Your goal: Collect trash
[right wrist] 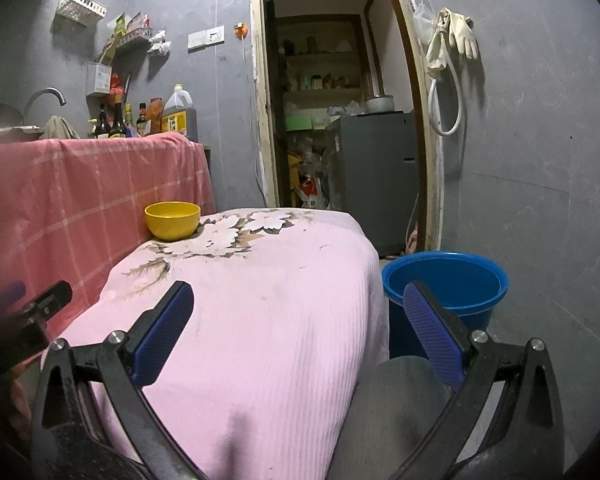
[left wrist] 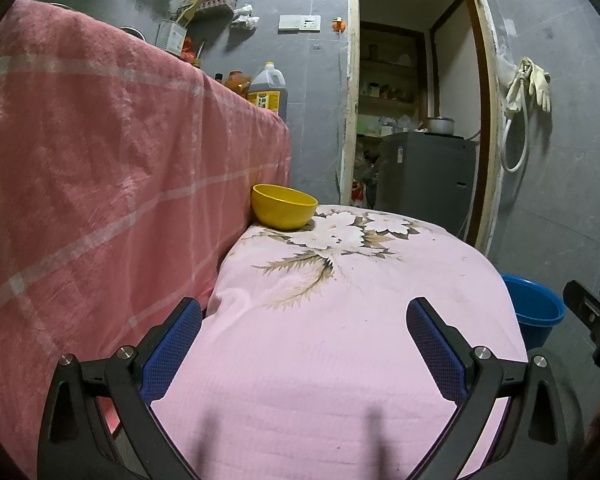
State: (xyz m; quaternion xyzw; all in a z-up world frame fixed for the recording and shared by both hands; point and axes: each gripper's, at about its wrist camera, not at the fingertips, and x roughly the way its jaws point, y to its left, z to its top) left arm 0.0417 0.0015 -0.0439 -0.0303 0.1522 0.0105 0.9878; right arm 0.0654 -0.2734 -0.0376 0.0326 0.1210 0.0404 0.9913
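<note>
Both grippers were spread and empty: left gripper over the pink floral cloth, right gripper at its right edge. No trash was visible on it. Yellow bowl sat far-left, nearer left; blue bucket was beside right.

Pink tabletop mostly clear to pass; yellow bowl blocks far-left corner (against red-draped counter), blue bucket right.
</note>
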